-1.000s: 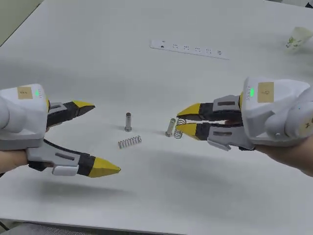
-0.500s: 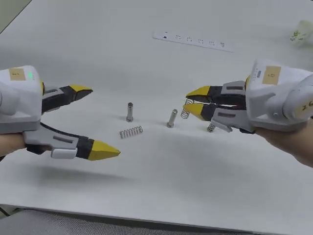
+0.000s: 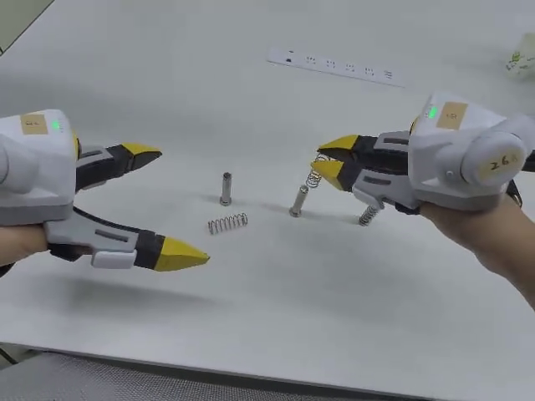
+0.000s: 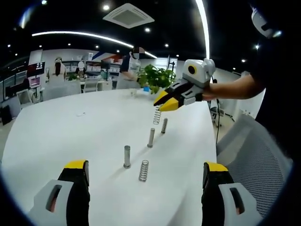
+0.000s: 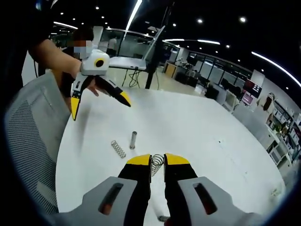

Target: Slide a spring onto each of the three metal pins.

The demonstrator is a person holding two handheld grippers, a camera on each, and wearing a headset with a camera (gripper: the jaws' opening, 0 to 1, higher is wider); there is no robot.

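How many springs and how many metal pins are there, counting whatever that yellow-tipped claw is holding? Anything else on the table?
Springs: 3 (loose spring, held spring in the right gripper, fitted spring)
Metal pins: 3 (left pin, middle pin, and apparently one inside the fitted spring)
Power strip: 1
Total: 7

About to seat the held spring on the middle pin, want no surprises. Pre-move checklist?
1. Grip: right gripper shut on held spring: ok.
2. Target: middle pin bare: ok.
3. Target upright: cannot tell, looks tilted in head view.
4. Alignment: held spring over pin top: not ok, hangs beside it.
5. Clearance: left gripper open, away from middle pin: ok.
6. Supply: loose spring lying on table: ok.
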